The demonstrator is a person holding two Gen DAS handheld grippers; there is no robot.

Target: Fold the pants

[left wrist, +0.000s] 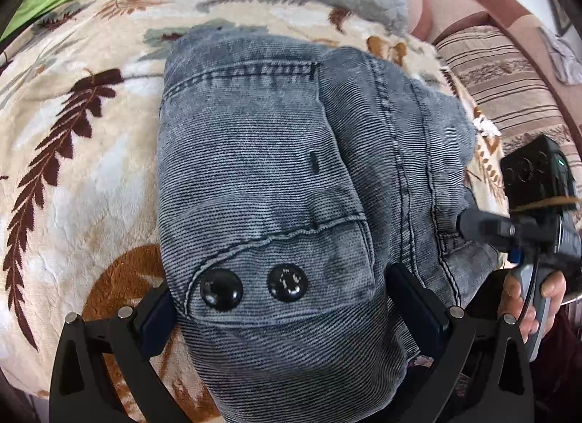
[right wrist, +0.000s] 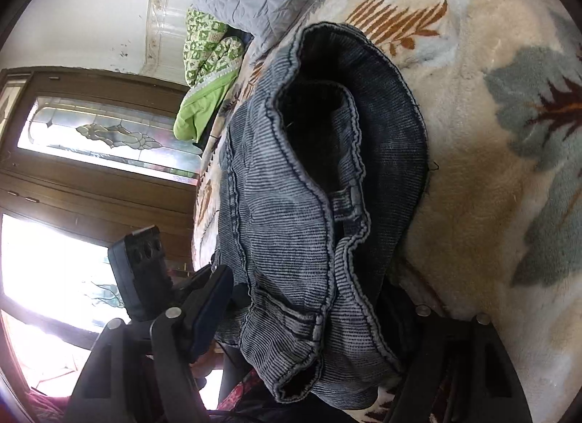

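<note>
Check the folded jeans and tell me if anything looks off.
The jeans sit as a compact bundle on the blanket, but the fold is loose: the waistband gapes open and its layers lie uneven. No damage shows.

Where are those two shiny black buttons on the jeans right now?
In the left wrist view, the two black buttons sit side by side low on the folded jeans, between the left gripper's open fingers, with the leaf-patterned blanket underneath.
</note>
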